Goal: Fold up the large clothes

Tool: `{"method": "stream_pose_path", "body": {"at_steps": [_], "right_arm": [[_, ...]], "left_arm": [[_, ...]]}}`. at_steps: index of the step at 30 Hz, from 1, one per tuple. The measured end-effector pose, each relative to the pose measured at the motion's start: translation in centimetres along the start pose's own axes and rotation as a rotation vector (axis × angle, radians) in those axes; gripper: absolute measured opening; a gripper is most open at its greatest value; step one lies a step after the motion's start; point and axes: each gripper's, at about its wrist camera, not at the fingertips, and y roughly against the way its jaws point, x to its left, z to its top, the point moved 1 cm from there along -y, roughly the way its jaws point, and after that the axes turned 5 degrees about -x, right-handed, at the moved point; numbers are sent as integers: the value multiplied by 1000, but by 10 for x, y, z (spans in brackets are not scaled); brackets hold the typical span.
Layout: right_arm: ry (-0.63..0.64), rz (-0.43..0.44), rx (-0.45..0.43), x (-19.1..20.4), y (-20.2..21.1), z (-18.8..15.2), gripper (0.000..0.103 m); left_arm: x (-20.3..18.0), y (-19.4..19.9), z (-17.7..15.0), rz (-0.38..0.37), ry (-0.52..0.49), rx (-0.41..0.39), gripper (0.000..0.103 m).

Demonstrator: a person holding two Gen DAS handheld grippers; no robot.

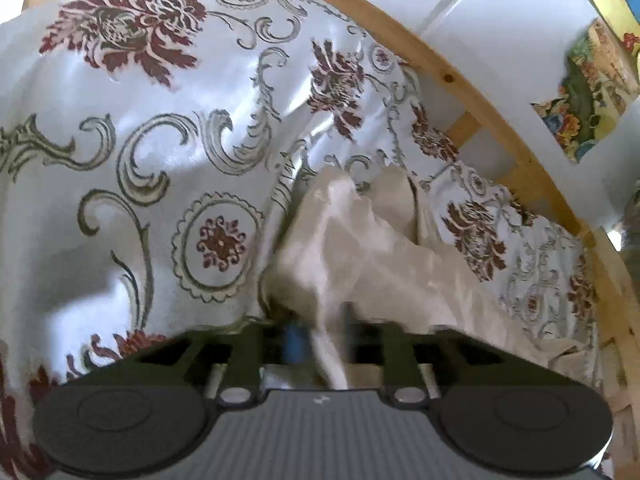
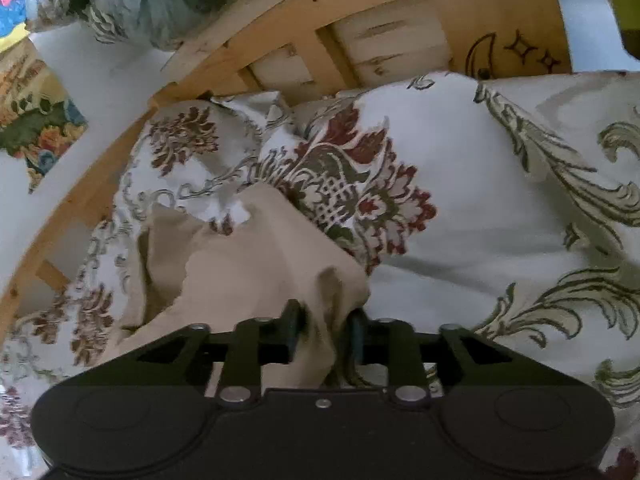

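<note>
The fingertips of the left gripper (image 1: 318,336) are mostly buried: a bunch of the beige garment (image 1: 360,240) hangs down between the jaws and covers them, so only a blue pad on one side and a dark bar on the other peek out. The jaws stand part-way closed with the cloth pinched between them, though motion blur leaves the exact contact soft. The right gripper (image 2: 326,334) shows more: its two dark fingers sit close on either side of a gathered fold of the same garment (image 2: 248,256), squeezing it at a narrow gap. How far the garment runs below either gripper body is cut off by the lower frame edge.

Ahead of both pairs of jaws the garment rises in a crumpled ridge, its far end lying on a white bedspread (image 1: 168,160) printed with dark red flowers and green scrolls. The spreading cloth blocks the view of the bedspread directly in front of the fingers. Beyond it runs a pale wooden bed frame (image 2: 304,20), with a moon and stars drawn on its board past the right jaws. A white wall (image 1: 500,40) carries torn colourful pictures (image 1: 588,92). A grey bundle (image 2: 152,4) lies up on the frame, its contents unclear.
</note>
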Motion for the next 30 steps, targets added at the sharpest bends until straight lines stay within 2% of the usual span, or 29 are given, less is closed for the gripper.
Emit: {"method": "stream_pose_path", "body": {"at_steps": [1,4,5,7,10,14,18,23,30], "right_arm": [[32,-13,-20,5,2,-1,42],[153,-47,-138,22,13,-4,78],[210,-38,-185,30,17,-5,84],[333,9,-259,51,23,-12,87],[551,169,-327,91,23,-36,95],[818,384,-318,138,6,-80,95],[925,471,-351,178,-10,-104,95],[1061,440,-316,212,-37,-130,97],[1060,405,-290,211,-54,-145,98]], "left_arm": [[-1,2,-2,-6,-2,-7,64],[-4,3,-10,-56,-30,-1,72],[-6,1,-13,-76,-37,18,73],[-11,-4,-20,-104,-41,47,78],[-19,-12,-27,-129,-49,92,84],[-24,-19,-29,-128,-73,97,89],[-21,-27,-28,-119,-76,116,95],[-15,-31,-23,-115,-79,120,97],[-14,-36,-20,-90,-71,100,99]]}}
